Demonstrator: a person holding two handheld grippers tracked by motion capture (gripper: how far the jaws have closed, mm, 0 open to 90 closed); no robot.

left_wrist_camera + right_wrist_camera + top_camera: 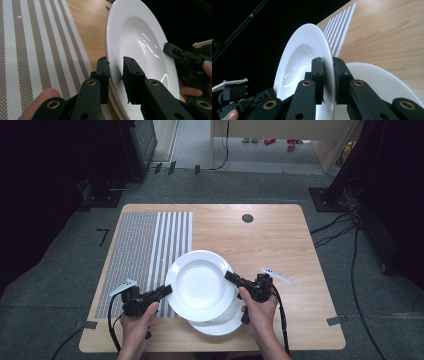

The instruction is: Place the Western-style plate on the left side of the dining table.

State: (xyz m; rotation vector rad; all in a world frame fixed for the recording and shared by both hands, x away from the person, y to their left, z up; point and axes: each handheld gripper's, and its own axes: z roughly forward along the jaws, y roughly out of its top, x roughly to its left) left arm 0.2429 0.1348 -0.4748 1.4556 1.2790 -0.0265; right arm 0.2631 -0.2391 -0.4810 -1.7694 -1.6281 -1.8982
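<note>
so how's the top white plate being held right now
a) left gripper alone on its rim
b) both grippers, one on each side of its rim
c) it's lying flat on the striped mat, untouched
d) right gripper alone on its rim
b: the left gripper and the right gripper each clamp opposite sides of the top plate's rim, above a second plate.

Overhead camera faces forward; both gripper views closely share the plate (201, 285).

I am seeing a plain white plate (200, 282), black grippers, and a placemat (145, 250) showing grey weave with white stripes on light wood.
</note>
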